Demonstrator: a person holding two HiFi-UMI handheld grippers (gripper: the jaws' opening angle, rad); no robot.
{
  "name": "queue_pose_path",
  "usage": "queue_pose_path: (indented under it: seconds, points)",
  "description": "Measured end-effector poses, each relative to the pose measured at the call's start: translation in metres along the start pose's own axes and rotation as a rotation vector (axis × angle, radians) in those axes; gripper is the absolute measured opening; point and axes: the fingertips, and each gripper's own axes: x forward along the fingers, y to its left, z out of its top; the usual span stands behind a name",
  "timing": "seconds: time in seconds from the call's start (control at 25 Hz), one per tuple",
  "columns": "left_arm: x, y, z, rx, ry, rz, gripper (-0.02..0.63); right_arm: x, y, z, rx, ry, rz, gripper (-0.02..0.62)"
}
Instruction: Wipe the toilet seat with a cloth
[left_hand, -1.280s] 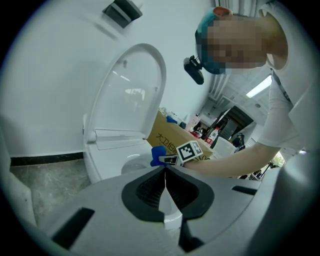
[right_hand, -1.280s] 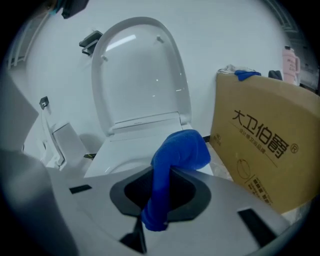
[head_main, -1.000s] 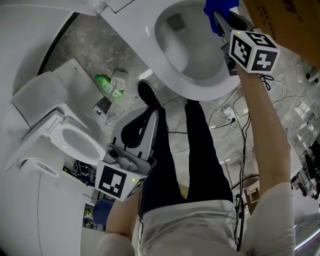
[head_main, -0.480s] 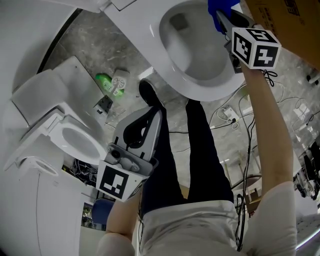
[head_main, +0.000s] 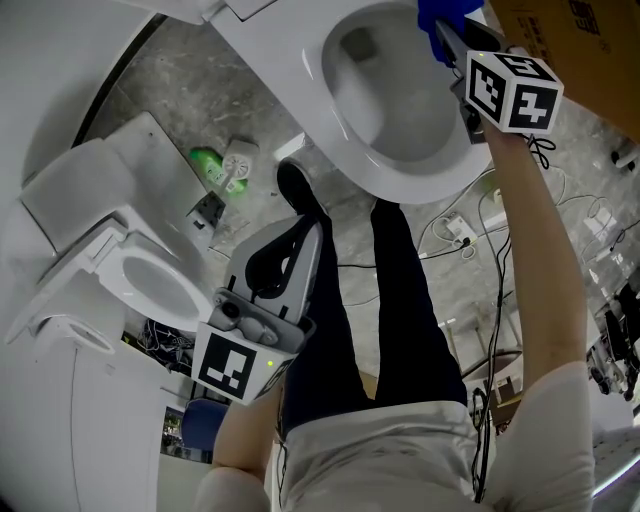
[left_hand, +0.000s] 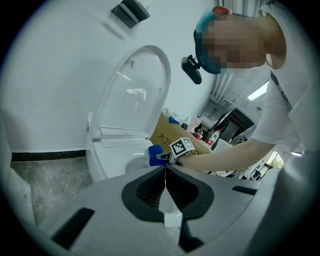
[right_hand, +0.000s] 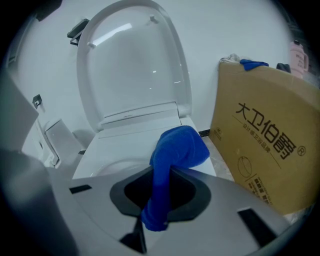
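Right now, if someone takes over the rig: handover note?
Right hand-held gripper: shut on the blue fabric cloth, which is bunched over the rear right of the white oval toilet seat.
Left hand-held gripper: shut, empty, held low away from the seat.
White lid up; brown cardboard box close on the right.
Done: cloth gripped and at the seat.
Left: wipe round the seat; how much is already wiped cannot be told.
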Motion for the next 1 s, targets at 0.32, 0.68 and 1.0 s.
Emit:
queue_pose_path:
  seconds: [0.32, 0.68, 1.0]
  points:
    - [-0.008, 0.009, -0.002, -0.011, -0.007, 0.013, 0.009, 0.012, 0.011, 0.008, -0.013, 0.002, 0.010, 0.054]
    - [-0.019, 0.022, -0.003, -0.032, -0.020, 0.035, 0.009, 0.027, 0.031, 0.014, -0.070, 0.024, 0.023, 0.054]
    - [-0.030, 0.035, -0.002, -0.041, -0.035, 0.052, 0.009, 0.038, 0.053, 0.017, -0.096, 0.036, 0.046, 0.054]
